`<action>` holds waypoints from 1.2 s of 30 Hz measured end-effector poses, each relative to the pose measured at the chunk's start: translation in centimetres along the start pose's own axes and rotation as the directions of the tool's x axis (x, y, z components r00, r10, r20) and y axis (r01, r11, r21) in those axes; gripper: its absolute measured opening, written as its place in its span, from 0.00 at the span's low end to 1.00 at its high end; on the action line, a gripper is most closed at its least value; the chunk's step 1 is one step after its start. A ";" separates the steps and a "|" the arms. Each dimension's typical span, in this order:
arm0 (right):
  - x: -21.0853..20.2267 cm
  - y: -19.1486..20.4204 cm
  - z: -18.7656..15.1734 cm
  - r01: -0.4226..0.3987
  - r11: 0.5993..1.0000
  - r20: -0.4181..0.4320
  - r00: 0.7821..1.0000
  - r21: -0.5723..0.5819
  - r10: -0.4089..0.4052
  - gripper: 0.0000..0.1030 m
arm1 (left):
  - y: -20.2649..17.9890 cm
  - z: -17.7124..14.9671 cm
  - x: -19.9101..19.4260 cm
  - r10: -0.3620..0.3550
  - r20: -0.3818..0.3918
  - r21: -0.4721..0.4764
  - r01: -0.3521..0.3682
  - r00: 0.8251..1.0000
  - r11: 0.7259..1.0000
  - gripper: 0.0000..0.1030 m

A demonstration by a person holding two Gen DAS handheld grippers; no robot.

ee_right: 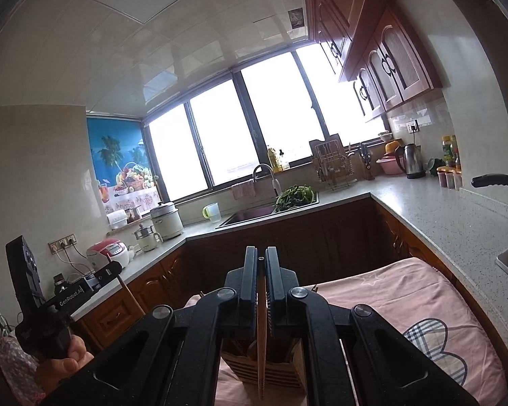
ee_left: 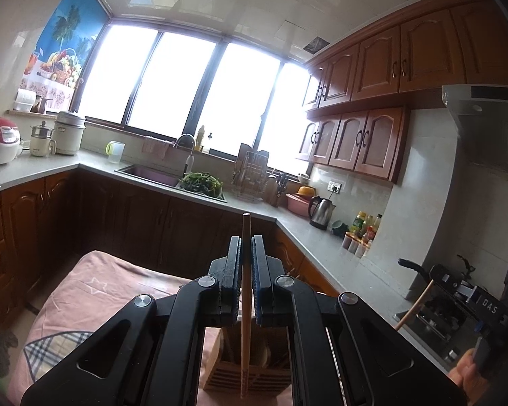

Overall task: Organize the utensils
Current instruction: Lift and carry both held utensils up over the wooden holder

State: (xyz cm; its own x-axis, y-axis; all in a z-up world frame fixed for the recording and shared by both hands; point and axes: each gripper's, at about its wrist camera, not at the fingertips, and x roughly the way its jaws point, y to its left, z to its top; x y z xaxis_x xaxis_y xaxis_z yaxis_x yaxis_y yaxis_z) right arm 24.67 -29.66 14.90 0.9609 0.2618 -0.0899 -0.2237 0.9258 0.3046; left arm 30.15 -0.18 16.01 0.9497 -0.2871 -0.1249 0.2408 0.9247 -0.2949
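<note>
My left gripper (ee_left: 246, 242) is shut on a wooden chopstick (ee_left: 246, 308) that stands upright between its pads, its lower end over a slatted wooden utensil holder (ee_left: 247, 377) on a pink cloth. My right gripper (ee_right: 261, 253) is shut on a second wooden chopstick (ee_right: 261, 345), held upright over the same holder (ee_right: 264, 368). The left gripper also shows in the right wrist view (ee_right: 113, 267) with its chopstick (ee_right: 132, 296). The right gripper shows at the right edge of the left wrist view (ee_left: 433, 279) with its chopstick (ee_left: 415, 306).
The pink cloth (ee_left: 94, 291) covers a table in a U-shaped kitchen. A grey counter (ee_right: 440, 209) carries a sink with greens (ee_left: 199, 182), a kettle (ee_left: 321, 211), bottles, a rice cooker (ee_left: 0, 138) and a dish rack. A stove is at the right (ee_left: 433, 324).
</note>
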 end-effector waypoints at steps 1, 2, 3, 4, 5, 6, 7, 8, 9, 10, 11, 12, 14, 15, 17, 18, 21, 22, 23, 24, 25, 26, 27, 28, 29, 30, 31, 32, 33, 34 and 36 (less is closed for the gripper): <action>0.3 0.0 0.2 0.001 1.000 0.003 1.000 -0.002 -0.001 0.04 | -0.1 0.2 0.3 0.000 0.008 0.007 0.000 1.000 1.000 0.05; 0.6 0.0 0.3 0.002 1.000 0.008 1.000 -0.006 -0.002 0.04 | -0.1 0.3 0.6 0.002 0.018 0.014 -0.002 1.000 1.000 0.05; 0.9 -0.1 0.6 0.003 1.000 0.012 1.000 -0.010 -0.003 0.04 | -0.2 0.5 1.0 0.004 0.026 0.018 -0.005 1.000 1.000 0.05; 1.3 -0.1 0.7 0.005 1.000 0.016 1.000 -0.015 -0.005 0.04 | -0.2 0.6 1.5 0.004 0.030 0.021 -0.005 1.000 1.000 0.05; 1.6 -0.1 0.8 0.007 1.000 0.015 1.000 -0.019 -0.006 0.04 | -0.2 0.7 2.0 0.005 0.032 0.022 -0.005 0.999 1.000 0.05; 2.0 -0.1 0.9 0.007 1.000 0.016 1.000 -0.022 -0.007 0.04 | -0.2 0.8 2.5 0.006 0.037 0.024 -0.007 0.999 1.000 0.05; 2.4 -0.1 1.0 0.009 1.000 0.018 1.000 -0.025 -0.008 0.04 | -0.2 0.8 2.9 0.008 0.041 0.026 -0.009 0.999 1.000 0.05; 2.8 -0.1 1.1 0.011 0.999 0.021 1.000 -0.030 -0.010 0.04 | -0.2 0.7 3.4 0.008 0.042 0.028 -0.009 0.999 1.000 0.05; 3.2 -0.1 1.1 0.013 0.999 0.023 1.000 -0.035 -0.012 0.04 | -0.3 0.6 4.0 0.010 0.042 0.029 -0.012 0.999 1.000 0.05; 3.6 -0.1 1.1 0.014 0.999 0.024 1.000 -0.038 -0.013 0.04 | -0.3 0.5 4.5 0.013 0.044 0.030 -0.014 0.999 0.999 0.05; 4.0 -0.2 1.1 0.015 0.999 0.025 1.000 -0.040 -0.014 0.04 | -0.2 0.3 4.9 0.012 0.045 0.030 -0.014 0.999 0.999 0.05; 4.4 -0.2 1.1 0.019 0.999 0.028 0.999 -0.045 -0.018 0.04 | -0.2 0.1 5.4 0.013 0.044 0.031 -0.014 0.999 0.999 0.05; 5.3 -0.3 1.0 0.025 0.998 0.029 0.999 -0.053 -0.024 0.04 | -0.4 -0.4 6.5 0.018 0.036 0.033 -0.019 0.999 0.999 0.05; 5.8 -0.4 0.8 0.027 0.998 0.026 0.999 -0.054 -0.026 0.04 | -0.3 -0.7 7.0 0.018 0.030 0.030 -0.019 0.999 0.999 0.05; 6.6 -0.7 0.4 0.028 0.998 0.017 0.999 -0.052 -0.028 0.04 | 0.0 -1.4 7.7 0.025 0.017 0.024 -0.026 1.000 0.999 0.05; 7.0 -0.8 0.1 0.030 0.998 0.012 1.000 -0.050 -0.029 0.04 | 0.1 -1.8 8.0 0.029 0.011 0.021 -0.029 1.000 0.999 0.05; 8.0 -1.4 -1.0 0.036 0.999 -0.003 0.999 -0.037 -0.036 0.04 | 0.4 -2.9 9.0 0.038 -0.011 0.011 -0.038 0.999 0.999 0.05; 8.3 -1.6 -1.4 0.037 0.999 -0.012 0.999 -0.031 -0.038 0.04 | 0.6 -3.3 9.3 0.042 -0.019 0.008 -0.042 0.999 0.999 0.05; 8.5 -1.8 -1.8 0.039 0.999 -0.019 0.999 -0.026 -0.040 0.04 | 0.7 -3.6 9.5 0.045 -0.027 0.006 -0.045 0.999 0.999 0.05; 8.7 -2.0 -2.1 0.042 0.999 -0.027 0.999 -0.022 -0.043 0.04 | 0.8 -3.9 9.7 0.047 -0.034 0.006 -0.047 0.998 0.999 0.05; 8.9 -2.1 -2.4 0.044 0.999 -0.034 0.998 -0.018 -0.045 0.04 | 0.8 -4.3 9.9 0.050 -0.040 0.006 -0.049 0.998 0.999 0.05; 9.2 -2.3 -2.6 0.045 0.999 -0.041 0.998 -0.014 -0.046 0.04 | 0.7 -4.6 10.1 0.051 -0.045 0.009 -0.051 0.998 0.999 0.05; 9.3 -2.5 -2.9 0.047 0.999 -0.047 0.998 -0.010 -0.047 0.04 | 0.8 -4.9 10.2 0.053 -0.051 0.012 -0.053 0.997 0.999 0.05; 9.4 -2.6 -3.1 0.048 0.999 -0.053 0.997 -0.007 -0.049 0.04 | 0.8 -5.2 10.3 0.056 -0.058 0.013 -0.055 0.997 0.998 0.05; 9.6 -2.7 -3.2 0.049 0.999 -0.059 0.997 -0.003 -0.049 0.04 | 0.9 -5.5 10.5 0.059 -0.065 0.013 -0.058 0.996 0.998 0.05; 9.7 -2.8 -3.4 0.049 0.999 -0.065 0.997 0.001 -0.048 0.04 | 1.0 -5.7 10.7 0.061 -0.074 0.013 -0.060 0.995 0.998 0.05; 9.8 -2.9 -3.6 0.049 0.999 -0.071 0.996 0.005 -0.048 0.04 | 1.0 -6.0 10.8 0.062 -0.083 0.012 -0.061 0.995 0.998 0.05; 9.9 -3.0 -3.8 0.049 0.999 -0.078 0.996 0.008 -0.048 0.04 | 1.1 -6.3 11.1 0.065 -0.094 0.013 -0.064 0.993 0.998 0.05; 10.0 -3.1 -4.1 0.049 0.999 -0.085 0.995 0.011 -0.048 0.04 | 1.2 -6.5 11.2 0.070 -0.104 0.016 -0.069 0.992 0.997 0.05; 10.2 -3.1 -4.3 0.051 0.999 -0.094 0.994 0.012 -0.049 0.04 | 1.2 -6.7 11.4 0.076 -0.114 0.021 -0.074 0.991 0.997 0.05; 10.6 -3.2 -4.9 0.048 0.999 -0.117 0.992 0.019 -0.046 0.04 | 1.1 -7.1 11.8 0.086 -0.138 0.030 -0.083 0.987 0.996 0.05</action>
State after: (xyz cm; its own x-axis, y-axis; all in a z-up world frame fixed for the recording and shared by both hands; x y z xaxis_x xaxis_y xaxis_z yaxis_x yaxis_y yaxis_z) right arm 34.74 -28.48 8.36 0.9446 0.2491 -0.2139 -0.1738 0.9320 0.3180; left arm 40.24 -4.33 7.52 0.9301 -0.2380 -0.2797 0.1670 0.9524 -0.2552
